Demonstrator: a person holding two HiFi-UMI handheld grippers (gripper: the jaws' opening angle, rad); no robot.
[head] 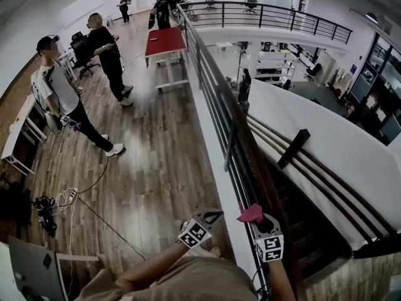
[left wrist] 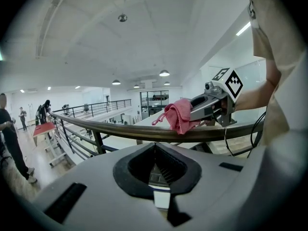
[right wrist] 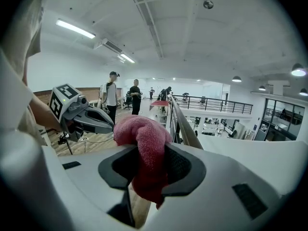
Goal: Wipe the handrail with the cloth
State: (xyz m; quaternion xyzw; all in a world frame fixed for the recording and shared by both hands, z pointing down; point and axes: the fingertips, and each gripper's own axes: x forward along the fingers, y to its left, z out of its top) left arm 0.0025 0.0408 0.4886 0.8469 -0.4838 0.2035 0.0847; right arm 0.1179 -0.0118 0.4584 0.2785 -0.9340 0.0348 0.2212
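A dark handrail runs from the far balcony down to my right side, on top of a black metal railing. My right gripper is shut on a pink cloth that rests on the rail's top. In the left gripper view the cloth drapes over the handrail with the right gripper behind it. The cloth bulges out between the jaws of the right gripper. My left gripper hovers just left of the rail, shut and empty; it points at the rail and shows tapered.
Two people stand on the wooden floor to the left. A red table stands against the railing farther on. Cables lie on the floor at left. A stairwell drops away right of the rail.
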